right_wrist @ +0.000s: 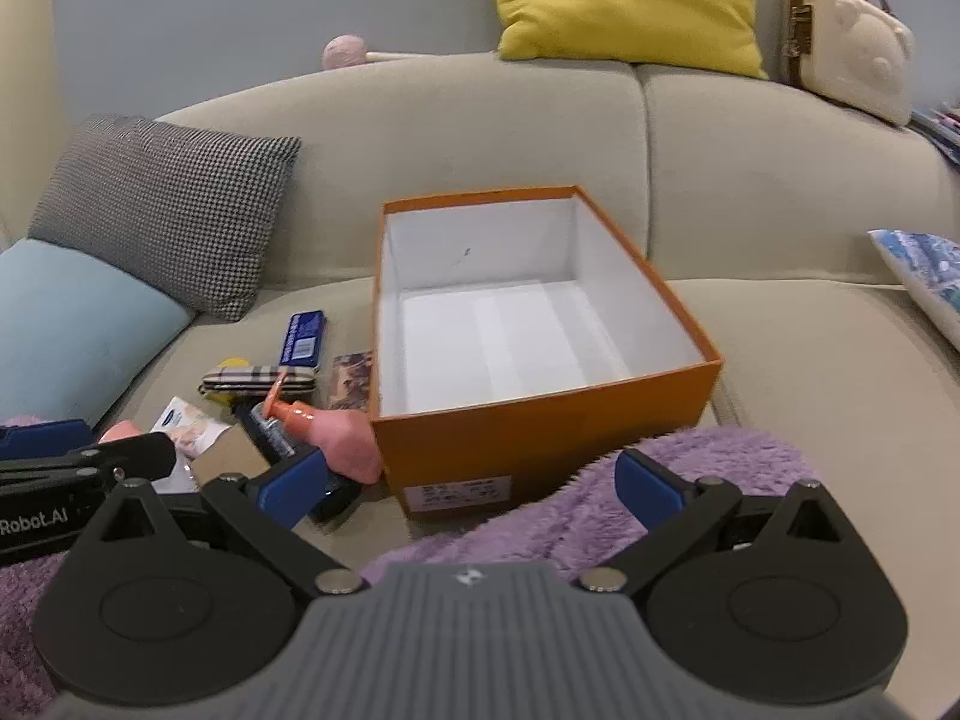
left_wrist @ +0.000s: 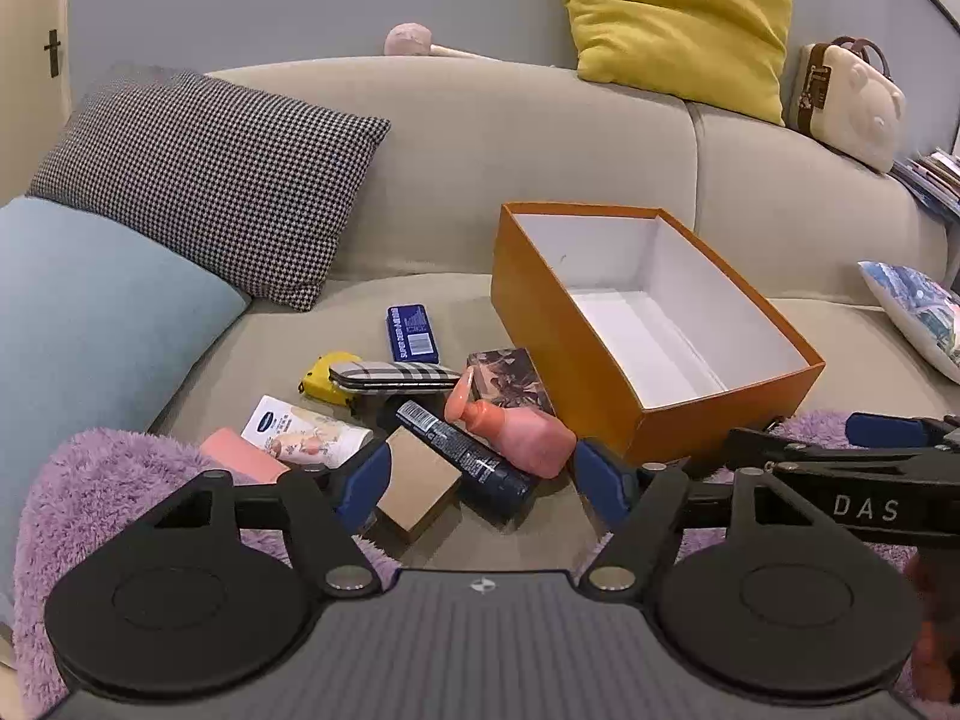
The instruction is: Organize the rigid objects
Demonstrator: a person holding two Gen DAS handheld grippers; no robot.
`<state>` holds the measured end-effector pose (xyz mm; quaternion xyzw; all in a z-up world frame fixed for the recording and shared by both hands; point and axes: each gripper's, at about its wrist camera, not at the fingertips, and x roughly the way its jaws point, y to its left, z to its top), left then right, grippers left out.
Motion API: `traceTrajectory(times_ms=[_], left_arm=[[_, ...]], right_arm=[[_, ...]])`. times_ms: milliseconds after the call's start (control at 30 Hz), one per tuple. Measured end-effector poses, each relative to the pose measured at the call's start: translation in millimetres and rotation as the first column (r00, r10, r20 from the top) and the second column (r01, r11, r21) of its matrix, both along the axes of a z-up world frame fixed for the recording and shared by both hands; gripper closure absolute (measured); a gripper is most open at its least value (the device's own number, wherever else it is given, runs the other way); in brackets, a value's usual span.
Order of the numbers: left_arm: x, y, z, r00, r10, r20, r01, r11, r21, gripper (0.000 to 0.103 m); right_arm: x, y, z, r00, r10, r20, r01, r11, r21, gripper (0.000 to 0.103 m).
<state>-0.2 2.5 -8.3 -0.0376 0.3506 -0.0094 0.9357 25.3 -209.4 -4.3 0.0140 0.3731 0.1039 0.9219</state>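
An open orange box (left_wrist: 564, 348) with a bare white inside stands on the beige sofa seat; it also shows in the right wrist view (right_wrist: 540, 432). Left of it lies a pile: a pink pump bottle (left_wrist: 516, 426), a dark spray can (left_wrist: 468, 456), a brown cardboard box (left_wrist: 417, 483), a white tube (left_wrist: 306, 429), a plaid case (left_wrist: 393, 375), a yellow tape measure (left_wrist: 321, 381), a blue tin (left_wrist: 411, 333) and a patterned box (left_wrist: 510, 378). My left gripper (left_wrist: 483, 477) is open just before the pile. My right gripper (right_wrist: 471, 486) is open and empty before the orange box's near wall.
A purple fuzzy blanket (right_wrist: 600, 510) covers the seat's front edge. A houndstooth cushion (left_wrist: 204, 180) and light blue cushion (left_wrist: 90, 324) lie left. A yellow cushion (left_wrist: 678, 18) and cream bear case (left_wrist: 852, 102) rest on the sofa back. A printed cushion (right_wrist: 924, 282) lies right.
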Motion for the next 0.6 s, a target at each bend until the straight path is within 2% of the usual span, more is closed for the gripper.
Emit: traceTrajectory(times_ms=[200,300,400,600], left_arm=[[5,16,-8,0.997,0.037,-0.061,-0.04,0.998,-0.047,0.021],[8,22,-12,0.995,0.04,-0.095,-0.047,0.997,-0.067,0.022],[14,30,-18,0.99,0.039,-0.136,-0.051,0.995,-0.089,0.029],[28,50,-27,0.976,0.047,-0.214,-0.073,0.99,-0.118,0.037]], right_arm=[[6,15,-5,0.997,0.076,-0.017,-0.076,0.997,-0.007,0.003],[11,26,-9,0.99,0.135,-0.035,-0.135,0.991,-0.015,0.013],[17,36,-13,0.978,0.2,-0.057,-0.202,0.979,-0.017,0.024],[31,62,-21,0.935,0.341,-0.096,-0.344,0.939,-0.016,0.045]])
